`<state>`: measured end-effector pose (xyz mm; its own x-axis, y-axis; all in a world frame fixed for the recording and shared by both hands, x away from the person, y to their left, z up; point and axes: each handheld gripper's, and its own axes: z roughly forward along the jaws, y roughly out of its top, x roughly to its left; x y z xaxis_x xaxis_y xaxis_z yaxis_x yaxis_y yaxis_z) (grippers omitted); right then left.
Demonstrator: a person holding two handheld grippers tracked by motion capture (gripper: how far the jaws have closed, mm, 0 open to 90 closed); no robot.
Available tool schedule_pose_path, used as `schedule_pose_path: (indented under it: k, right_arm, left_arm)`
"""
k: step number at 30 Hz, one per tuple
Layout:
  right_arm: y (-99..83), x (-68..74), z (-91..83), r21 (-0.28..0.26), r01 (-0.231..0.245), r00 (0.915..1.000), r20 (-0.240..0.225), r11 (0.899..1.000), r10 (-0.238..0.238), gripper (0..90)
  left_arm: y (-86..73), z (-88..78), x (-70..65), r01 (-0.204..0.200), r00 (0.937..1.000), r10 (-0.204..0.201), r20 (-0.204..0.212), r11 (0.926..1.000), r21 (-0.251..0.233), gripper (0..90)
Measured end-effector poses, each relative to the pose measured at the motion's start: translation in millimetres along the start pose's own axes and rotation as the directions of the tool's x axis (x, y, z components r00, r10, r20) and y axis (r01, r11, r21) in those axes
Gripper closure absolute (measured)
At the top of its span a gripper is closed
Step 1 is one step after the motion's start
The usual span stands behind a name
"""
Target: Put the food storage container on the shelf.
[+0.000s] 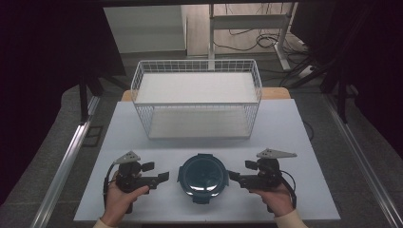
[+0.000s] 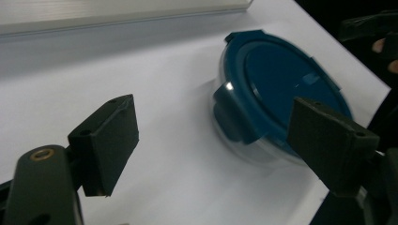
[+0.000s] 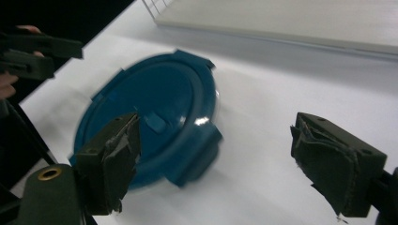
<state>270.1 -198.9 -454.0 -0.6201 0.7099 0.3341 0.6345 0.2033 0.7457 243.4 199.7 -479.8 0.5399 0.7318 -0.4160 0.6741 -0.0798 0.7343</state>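
White table (image 1: 294, 137), dark room beyond; wire basket (image 1: 197, 97) at far centre, nothing inside. Round container with blue clip lid (image 1: 203, 178) near edge, centre, between both tools, lid on, side clips apparently down. Left gripper (image 1: 164, 177) just left of it, jaws apart, holding nothing. Right gripper (image 1: 233, 176) just right of it, jaws likewise apart, not touching. Judged: work barely begun; container ungrasped, on the table, well short of basket. Grasp and whatever follows all left to do.
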Motion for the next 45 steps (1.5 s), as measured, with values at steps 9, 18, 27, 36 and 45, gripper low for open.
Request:
schedule_pose_path:
  k: [9, 18, 27, 36, 45]
  right_arm:
    - [6.6, 5.4, 21.0, 0.024, -0.059, 0.9972, -0.044, 0.998, 0.060, 15.5]
    - [-6.8, 0.8, 36.9, 0.085, -0.113, 0.9903, -0.071, 0.990, 0.119, 14.6]
    - [-16.7, 3.8, 52.2, 0.126, -0.170, 0.9791, -0.091, 0.977, 0.182, 13.8]
    - [-25.4, 4.2, 61.3, 0.146, -0.260, 0.9518, -0.128, 0.955, 0.279, 13.8]
    - [-28.2, 5.1, 64.3, 0.147, -0.299, 0.9382, -0.135, 0.943, 0.319, 20.5]
  left_arm:
    - [8.4, 22.2, -0.3, 0.098, 0.9911, -0.102, 0.085, 0.9938, 0.052, 15.6]
    - [-2.0, 32.0, 6.2, 0.156, 0.9765, -0.169, 0.133, 0.9824, 0.102, 13.7]
    - [-6.4, 50.0, 12.5, 0.233, 0.9431, -0.262, 0.205, 0.9600, 0.155, 13.8]
    - [-9.3, 63.6, 9.6, 0.245, 0.9272, -0.288, 0.240, 0.9498, 0.195, 15.5]
    - [-12.2, 71.4, -0.2, 0.227, 0.9207, -0.288, 0.264, 0.9447, 0.236, 20.7]
